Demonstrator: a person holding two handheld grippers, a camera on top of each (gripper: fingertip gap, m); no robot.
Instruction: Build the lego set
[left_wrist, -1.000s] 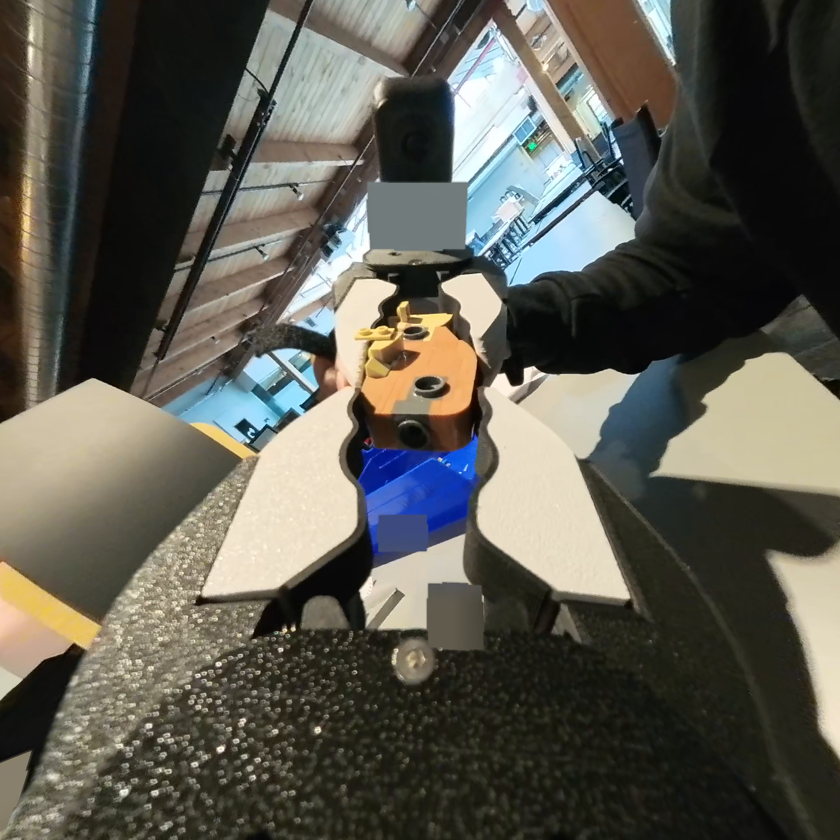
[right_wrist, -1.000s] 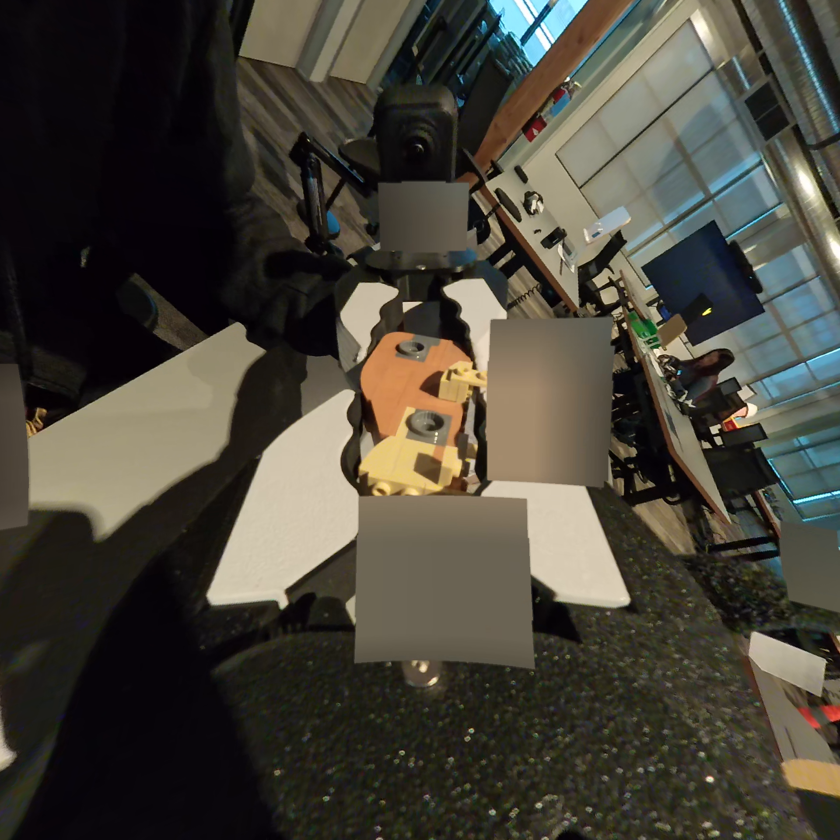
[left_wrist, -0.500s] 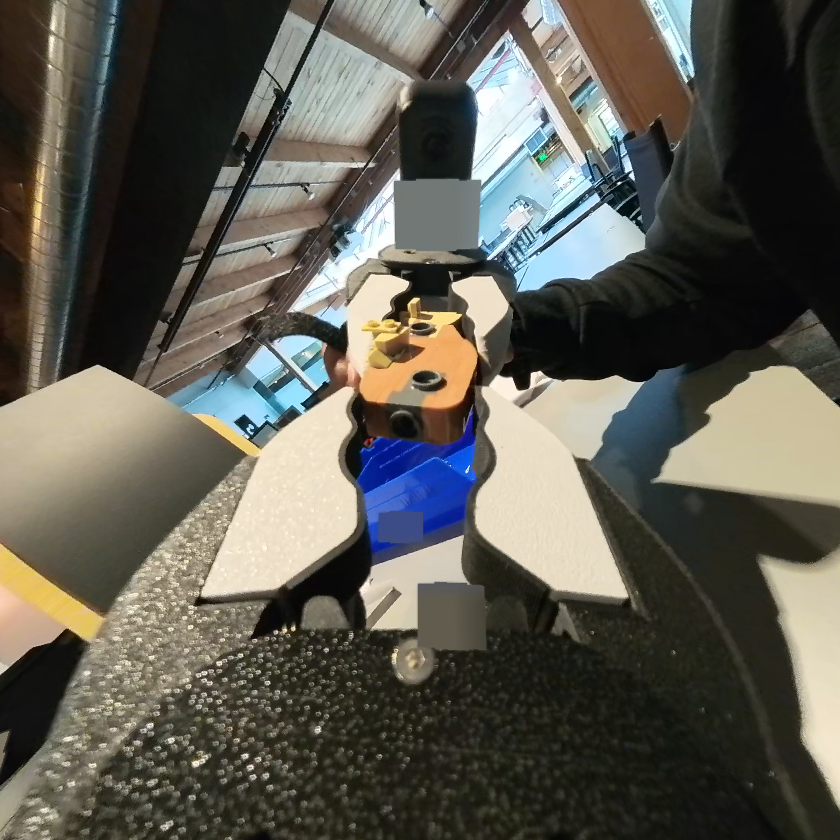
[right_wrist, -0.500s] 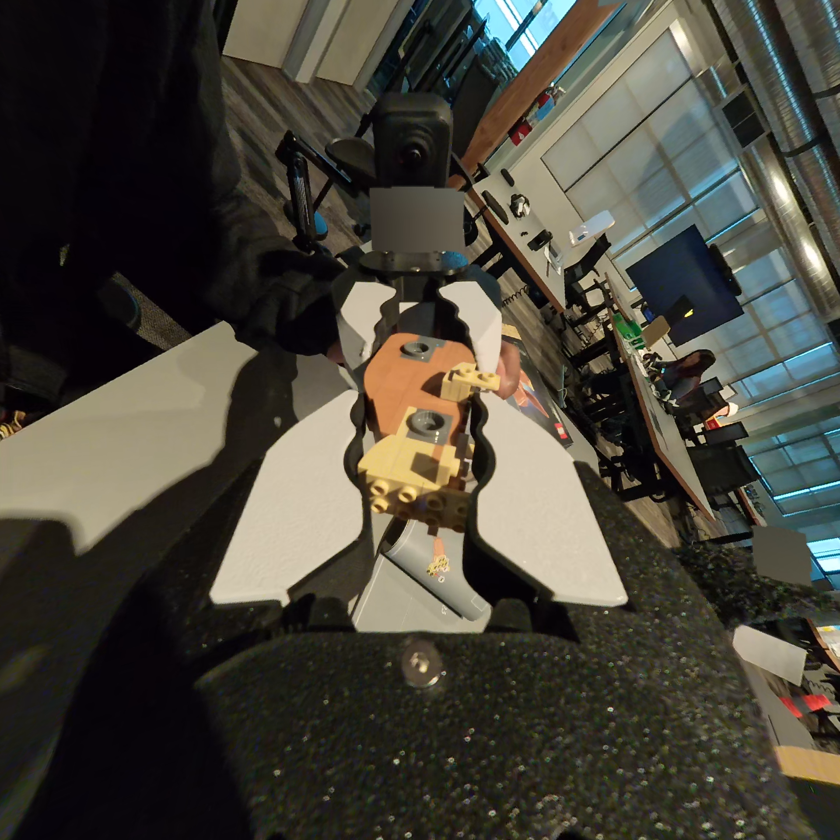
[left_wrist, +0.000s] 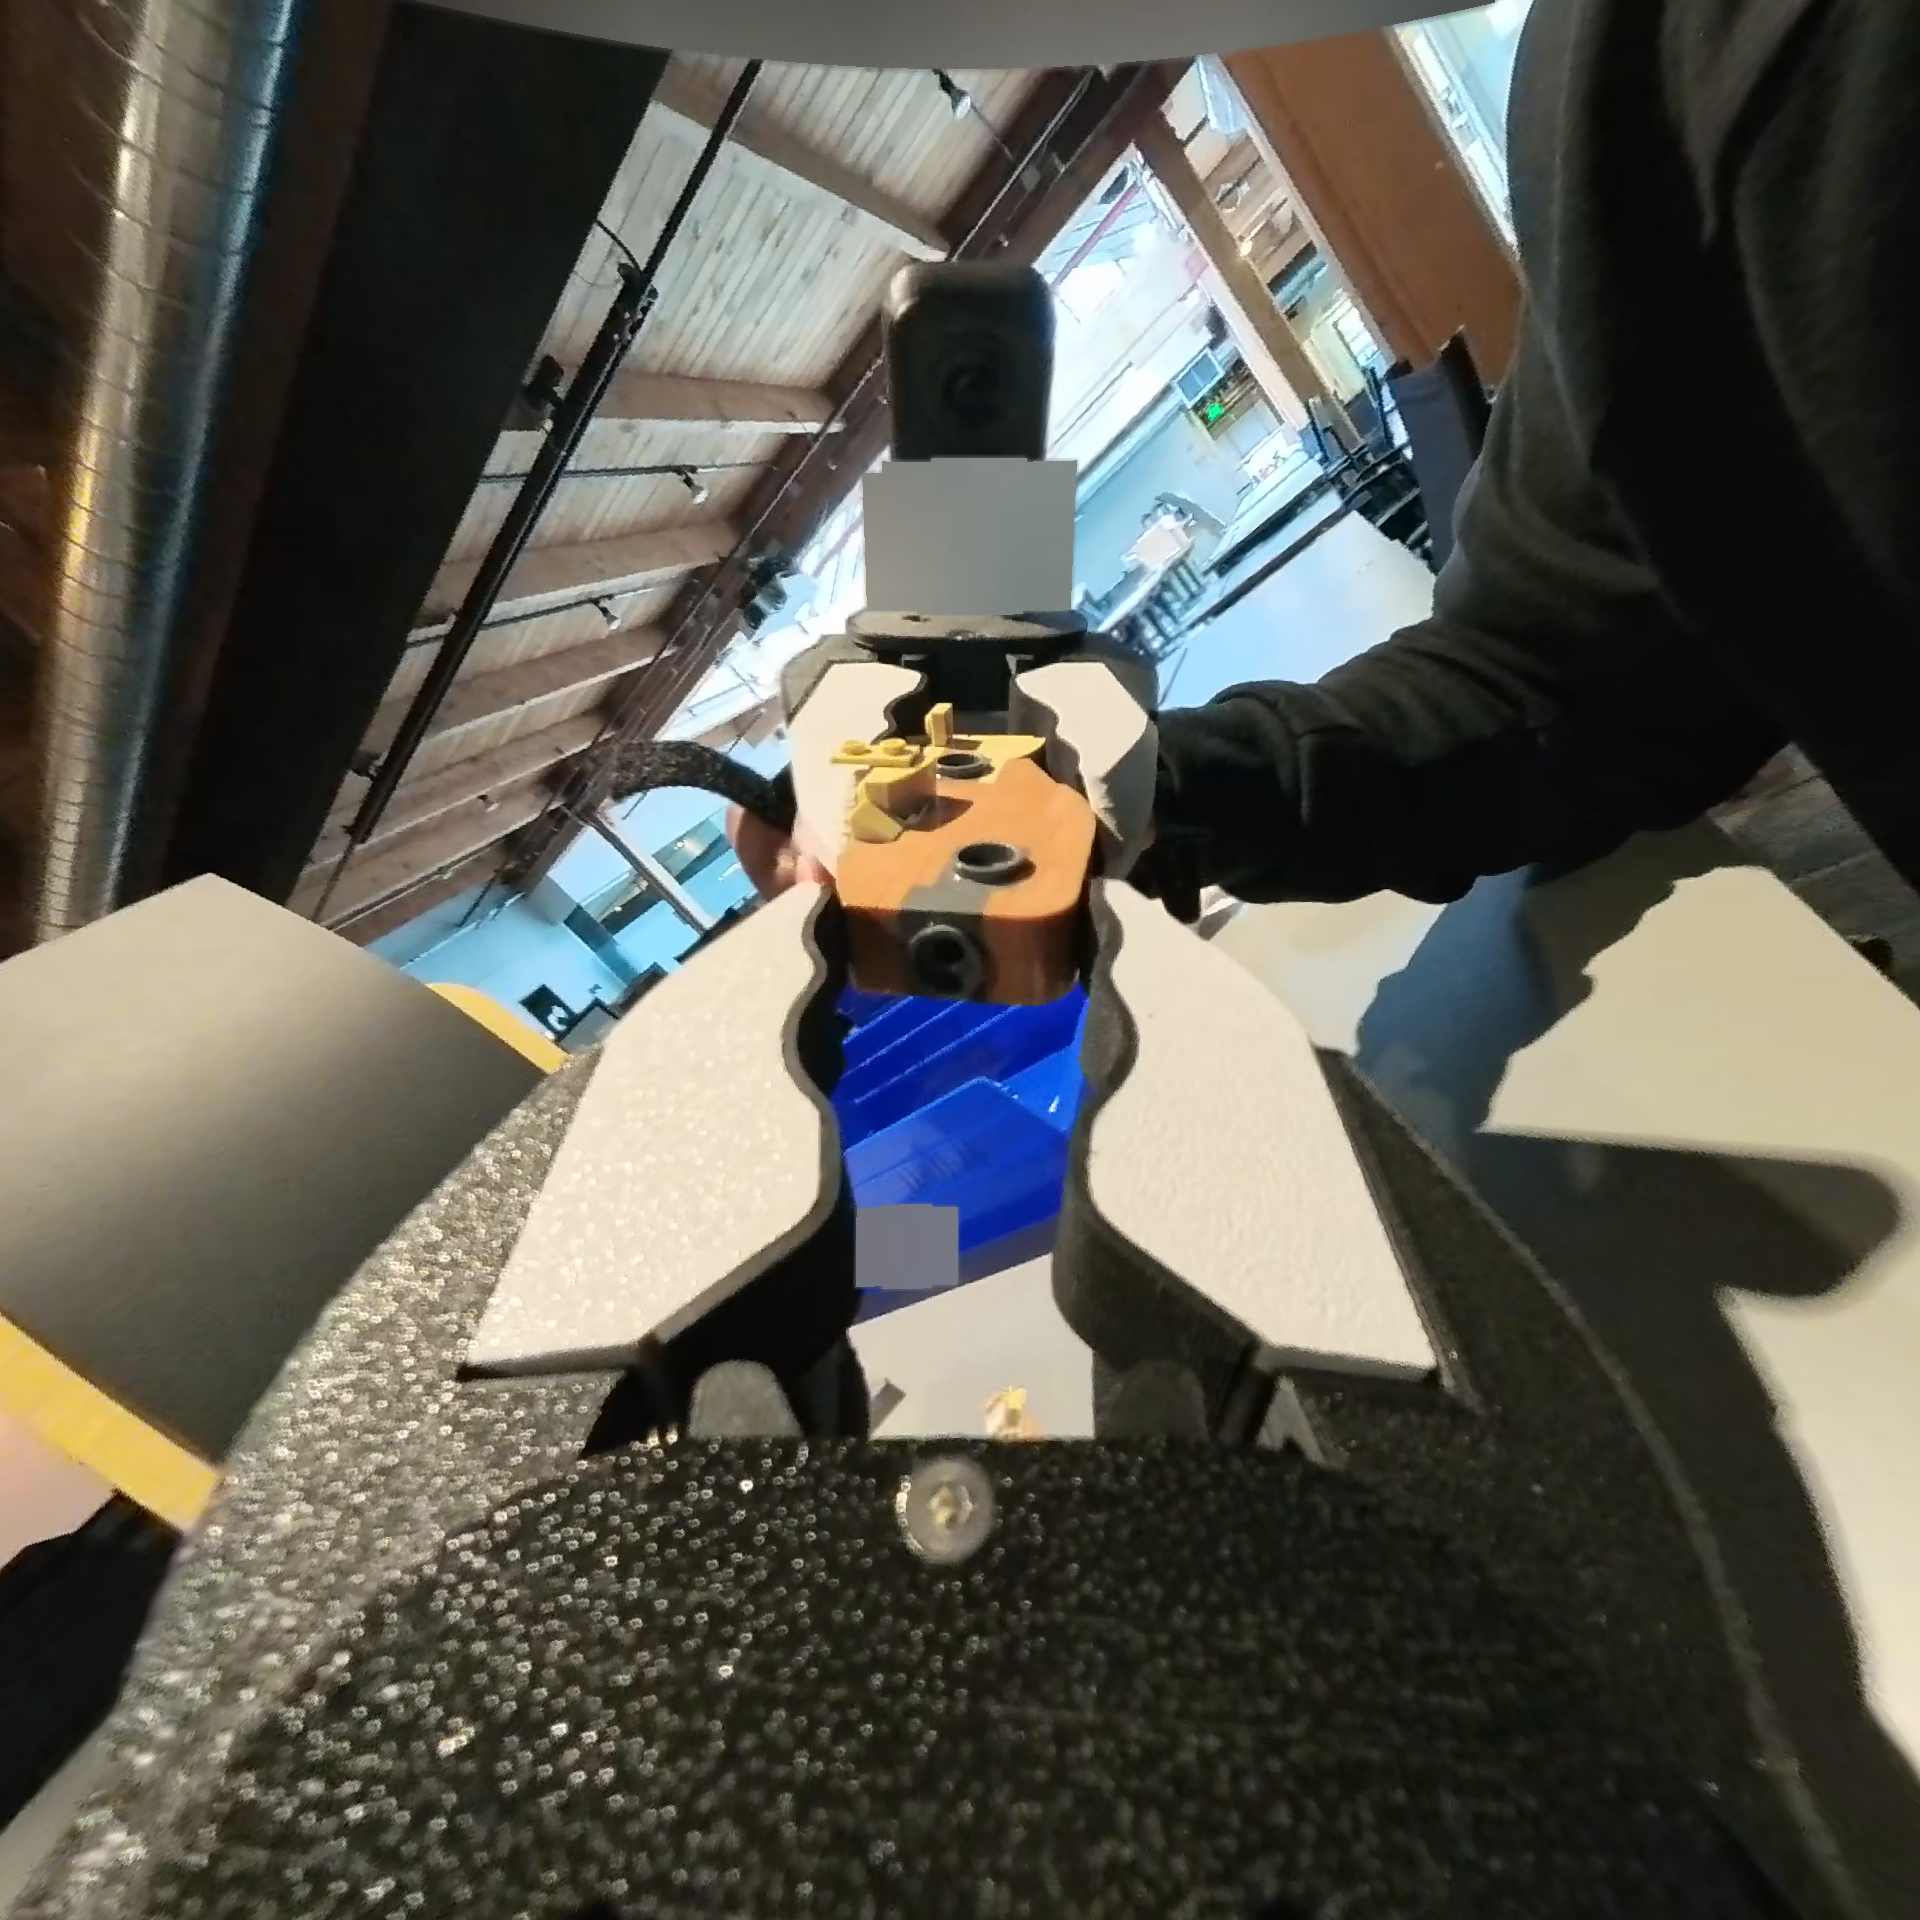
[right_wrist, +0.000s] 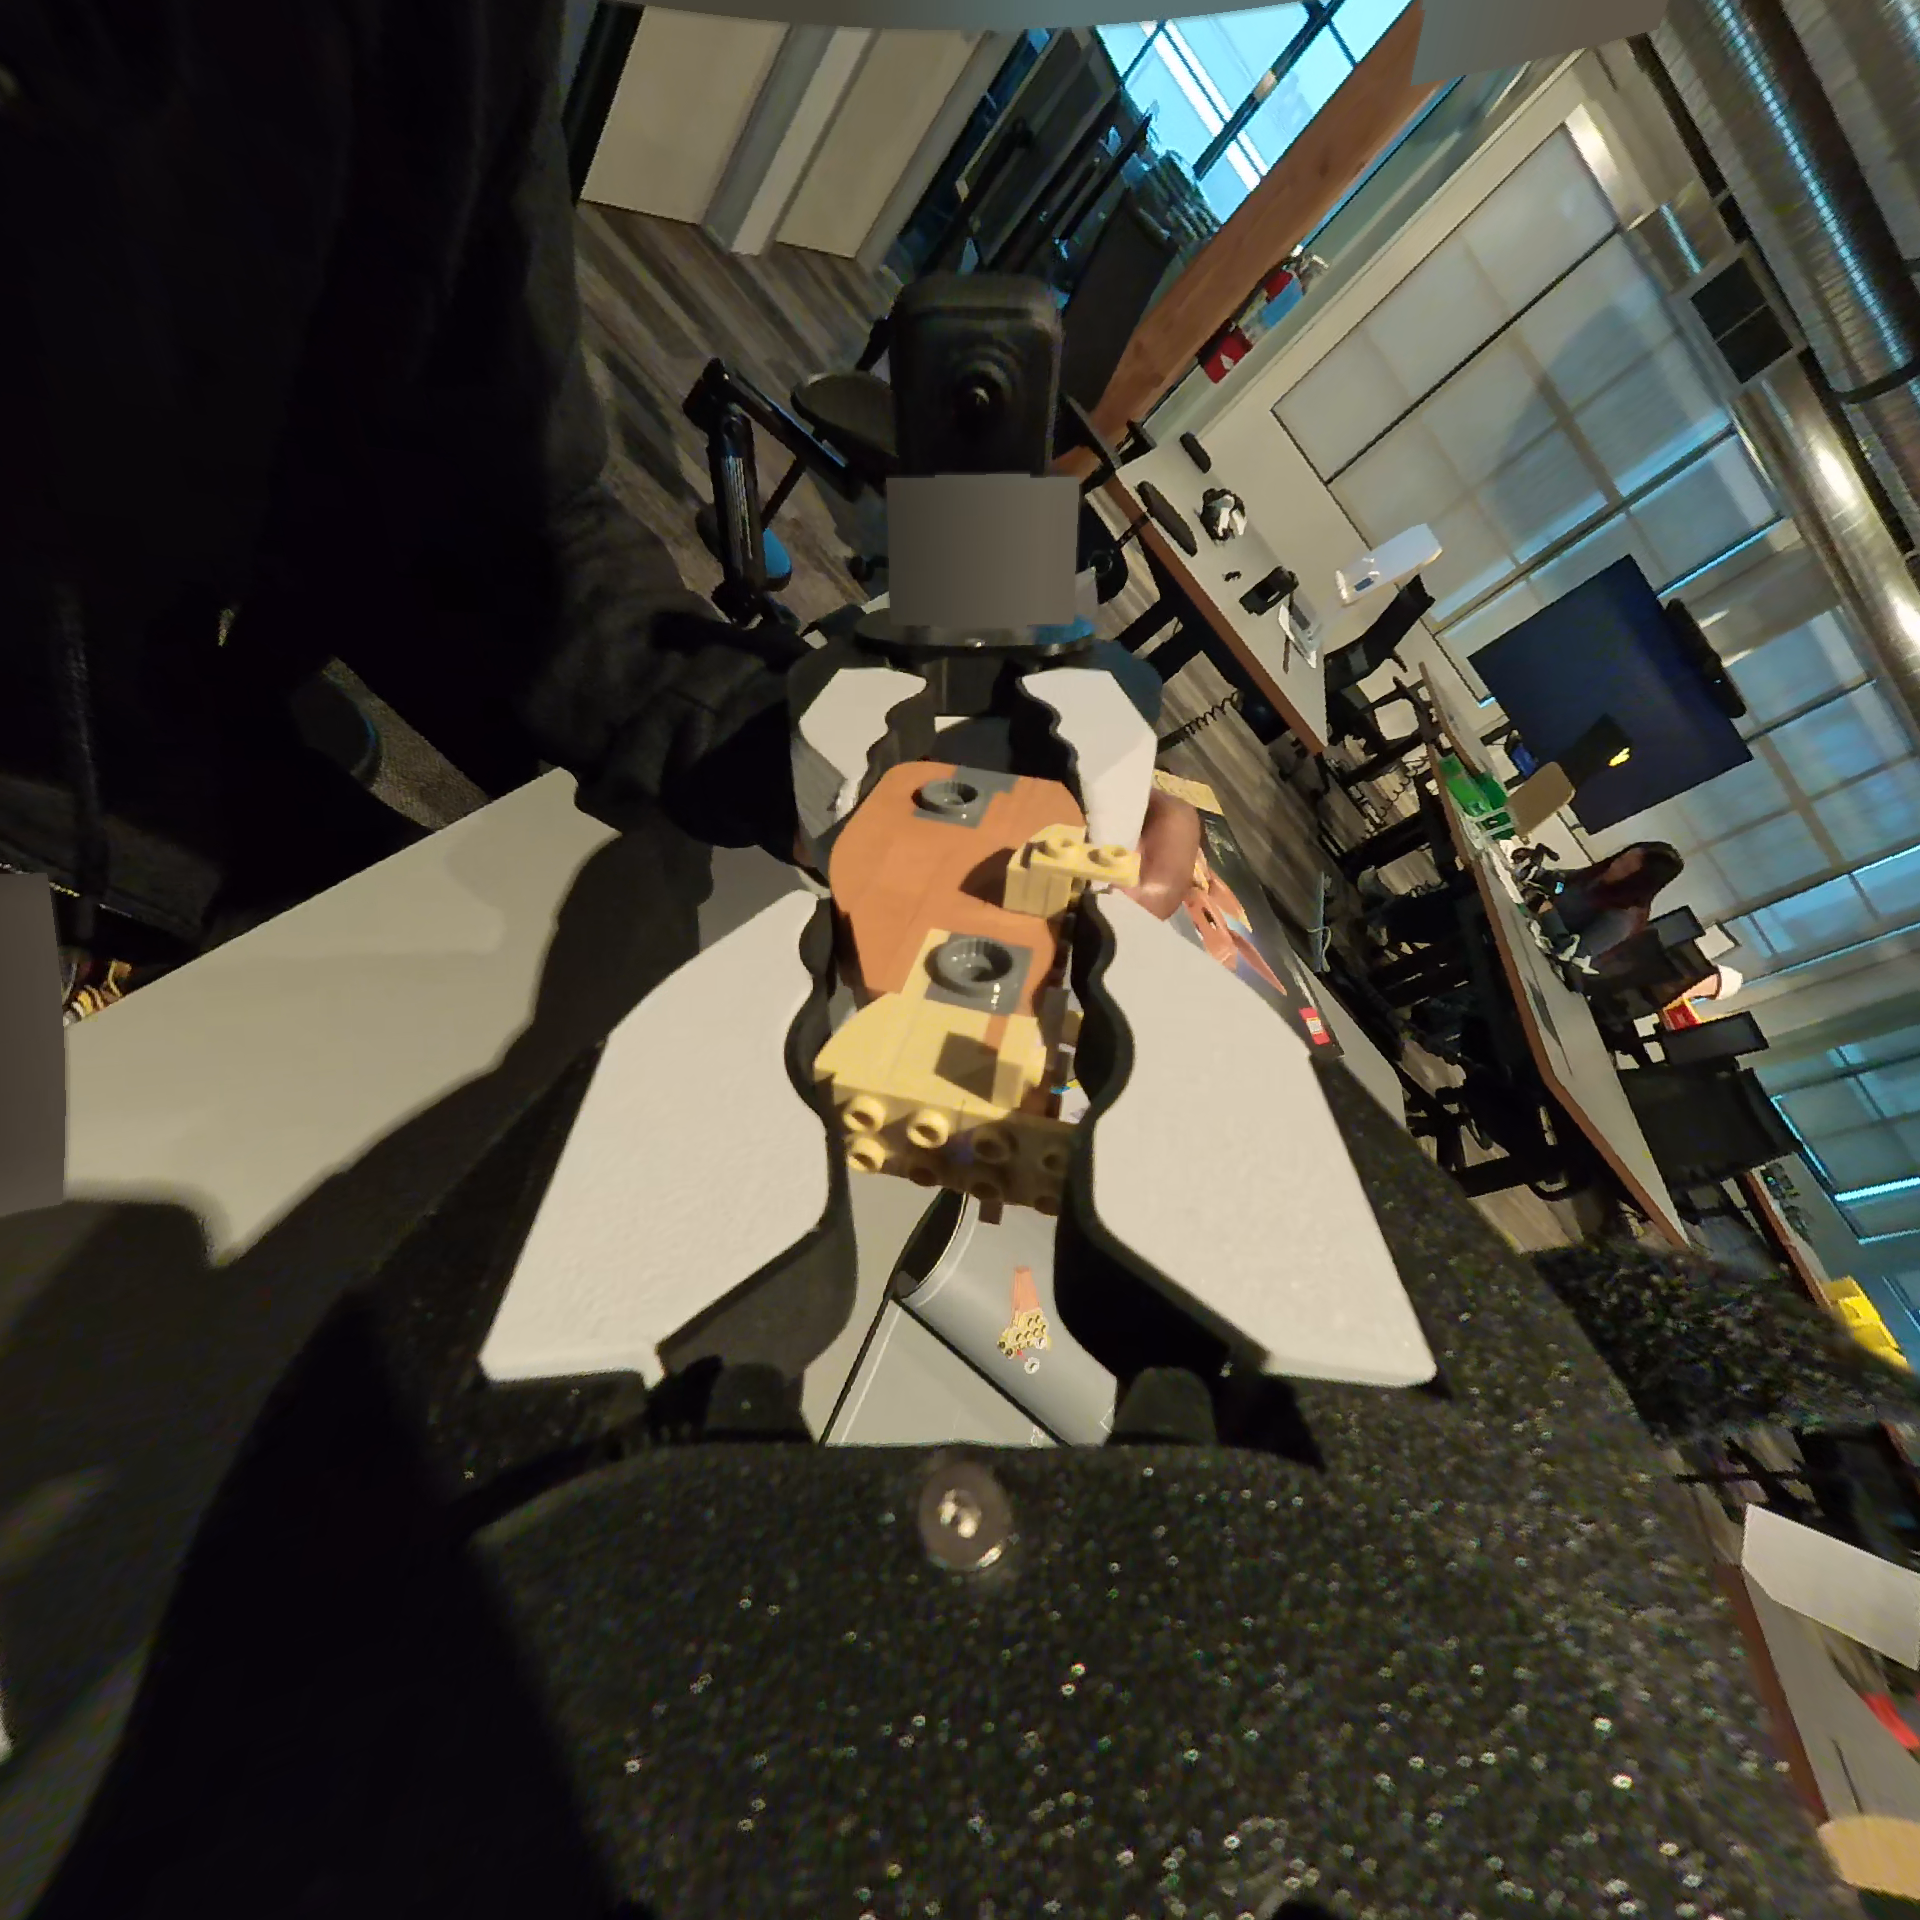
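Observation:
A lego assembly (left_wrist: 966, 883) with a brown body, grey round studs and tan pieces is held in the air between both grippers. My left gripper (left_wrist: 961, 935) is shut on its brown end. My right gripper (right_wrist: 945, 935) is shut on the end with the tan block (right_wrist: 925, 1070). The grippers face each other. The right gripper (left_wrist: 971, 727) shows at the far end in the left wrist view, and the left gripper (right_wrist: 971, 727) at the far end in the right wrist view. A small tan bracket (right_wrist: 1060, 873) sticks out from the side of the assembly (right_wrist: 914, 883).
Blue bins (left_wrist: 956, 1122) stand on the white table (left_wrist: 1558, 1018) under the assembly. An open instruction booklet (right_wrist: 966, 1309) lies below the right gripper. A person's dark sleeve (left_wrist: 1455, 727) reaches in from the right. Desks and chairs (right_wrist: 1507, 935) stand farther back. Left and right tips are no more than a few centimetres apart.
Both grippers and the assembly have shifted and tilted slightly together in the air. Both grips are unchanged.

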